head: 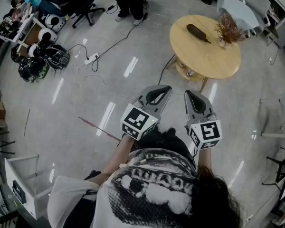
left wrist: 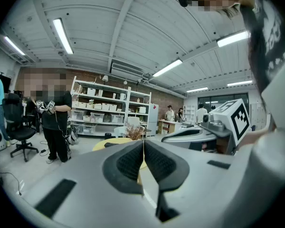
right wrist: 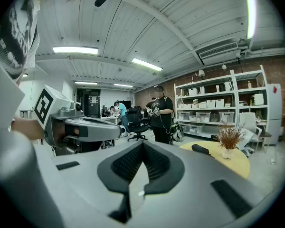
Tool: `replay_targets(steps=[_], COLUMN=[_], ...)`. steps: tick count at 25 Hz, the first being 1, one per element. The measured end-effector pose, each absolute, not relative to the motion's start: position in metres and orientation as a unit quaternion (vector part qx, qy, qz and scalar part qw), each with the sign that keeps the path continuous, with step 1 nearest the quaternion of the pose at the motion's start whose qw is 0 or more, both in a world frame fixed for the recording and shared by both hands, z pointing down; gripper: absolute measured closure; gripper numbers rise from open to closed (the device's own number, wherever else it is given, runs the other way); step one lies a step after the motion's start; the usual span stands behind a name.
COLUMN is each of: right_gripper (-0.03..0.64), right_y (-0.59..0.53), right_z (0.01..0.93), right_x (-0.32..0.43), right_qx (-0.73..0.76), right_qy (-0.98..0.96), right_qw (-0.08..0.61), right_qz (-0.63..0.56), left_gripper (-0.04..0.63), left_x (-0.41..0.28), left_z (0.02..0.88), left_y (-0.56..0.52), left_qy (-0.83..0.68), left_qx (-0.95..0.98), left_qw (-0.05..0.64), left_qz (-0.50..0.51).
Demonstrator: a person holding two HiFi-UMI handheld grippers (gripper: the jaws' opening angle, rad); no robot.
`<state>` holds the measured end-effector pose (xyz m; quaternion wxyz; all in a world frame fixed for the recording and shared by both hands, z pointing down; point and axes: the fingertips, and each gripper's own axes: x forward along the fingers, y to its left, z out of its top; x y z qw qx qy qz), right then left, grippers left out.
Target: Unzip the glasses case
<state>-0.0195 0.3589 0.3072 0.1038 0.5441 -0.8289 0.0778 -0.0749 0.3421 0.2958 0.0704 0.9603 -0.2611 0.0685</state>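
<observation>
1. The left tongs (left wrist: 143,144) are shut tight and hold nothing.
2. The right tongs (right wrist: 142,146) are shut and empty too.
3. The dark glasses case (head: 198,33) lies near the round table's (head: 213,63) far edge, well apart from both tongs.

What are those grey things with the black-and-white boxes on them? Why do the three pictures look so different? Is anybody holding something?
A person stands in a big room with grey tongs in each hand: the left tongs and the right tongs. The patterned boxes are just part of them. One picture comes from a camera on the person's head, looking down. The other two come from small cameras riding on the tongs, looking along them. Both tongs are shut and hold nothing. Ahead stands a round wooden table. On it lie a dark glasses case and a little vase of dried twigs.
</observation>
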Motion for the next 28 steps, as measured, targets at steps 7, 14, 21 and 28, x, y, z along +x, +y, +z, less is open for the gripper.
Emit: replay_targets(steps=[7,14,21,28], right_gripper=[0.620,0.618,0.603,0.594], right_y=[0.348,0.337,0.311,0.242], right_z=[0.314,0.322,0.339,0.354], right_x=[-0.035,-0.043,-0.030,0.008], right_qx=[0.535,0.543,0.546,0.554], right_qy=[-0.835,-0.830,-0.823,-0.816], right_qw=[0.102,0.102,0.122,0.123], right_qz=[0.074,0.077,0.096,0.109], left_gripper=[0.583,0.581,0.583,0.583], left_x=[-0.089,-0.112,-0.109,-0.087], left_z=[0.300,0.308,0.316,0.329], left_y=[0.332,0.318,0.290,0.228], left_qy=[-0.268,-0.276,-0.276,-0.279], left_qx=[0.958,0.956,0.953,0.951], left_qw=[0.070,0.077,0.113,0.113], left_qz=[0.072,0.063,0.047,0.065])
